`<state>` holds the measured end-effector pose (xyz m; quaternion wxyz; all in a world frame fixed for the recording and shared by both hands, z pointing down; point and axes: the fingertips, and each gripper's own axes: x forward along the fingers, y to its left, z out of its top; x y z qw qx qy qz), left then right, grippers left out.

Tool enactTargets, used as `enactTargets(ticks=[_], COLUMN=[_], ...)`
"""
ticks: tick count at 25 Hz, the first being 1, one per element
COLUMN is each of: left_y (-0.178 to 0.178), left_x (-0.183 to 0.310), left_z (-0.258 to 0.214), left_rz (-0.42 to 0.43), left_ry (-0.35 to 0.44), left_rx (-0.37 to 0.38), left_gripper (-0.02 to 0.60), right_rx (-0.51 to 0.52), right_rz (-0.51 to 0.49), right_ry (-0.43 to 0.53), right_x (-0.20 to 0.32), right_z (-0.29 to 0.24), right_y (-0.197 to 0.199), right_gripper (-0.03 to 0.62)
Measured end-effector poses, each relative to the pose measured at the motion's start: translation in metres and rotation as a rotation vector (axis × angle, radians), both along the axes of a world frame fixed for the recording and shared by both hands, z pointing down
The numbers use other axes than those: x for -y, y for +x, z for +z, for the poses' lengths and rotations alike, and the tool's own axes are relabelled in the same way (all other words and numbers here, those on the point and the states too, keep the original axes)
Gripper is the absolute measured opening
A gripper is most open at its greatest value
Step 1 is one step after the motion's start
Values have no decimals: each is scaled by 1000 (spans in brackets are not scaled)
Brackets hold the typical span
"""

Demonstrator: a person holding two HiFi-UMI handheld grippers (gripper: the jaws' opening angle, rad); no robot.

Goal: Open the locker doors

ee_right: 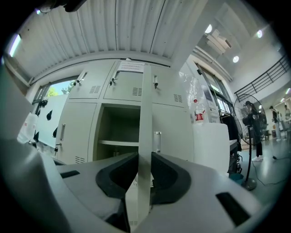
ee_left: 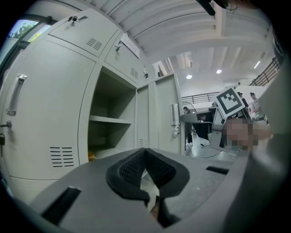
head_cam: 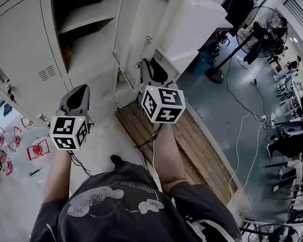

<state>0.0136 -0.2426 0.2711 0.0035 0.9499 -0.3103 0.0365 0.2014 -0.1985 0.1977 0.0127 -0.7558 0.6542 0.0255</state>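
The right gripper (ee_right: 142, 169) is clenched on the free edge of the pale grey sheet-metal locker door (ee_right: 145, 109), which stands edge-on at 12 o'clock between its pads. This door is already swung out, exposing the open compartment and its shelf (ee_right: 118, 143) at 10 o'clock. The left gripper (ee_left: 145, 154) is closed and empty, with a shut grey locker door carrying a vertical bar handle (ee_left: 13, 95) at 9 o'clock. Step in hand, by judgement: swinging the gripped door fully open. Next move: release it, then address the shut doors' handles. A slatted wooden pallet (head_cam: 195, 144) lies on the grey-green workshop floor (head_cam: 212, 100), and a black pedestal fan (head_cam: 266, 25) stands at 2 o'clock.
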Motion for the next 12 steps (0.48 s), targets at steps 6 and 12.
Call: enactTargets(ticks=[6,12], left_y=[26,50], left_x=[2,7], left_z=[0,4], left_rz=[19,34], left_ry=[-1,-1], left_rx=[11,26], left_gripper=[9,9], right_rx=[18,22], right_rz=[-5,-2], right_ry=[20,45], right_x=[-4,-4], right_z=[-1,-2], right_y=[31,54], right_gripper=[104,104])
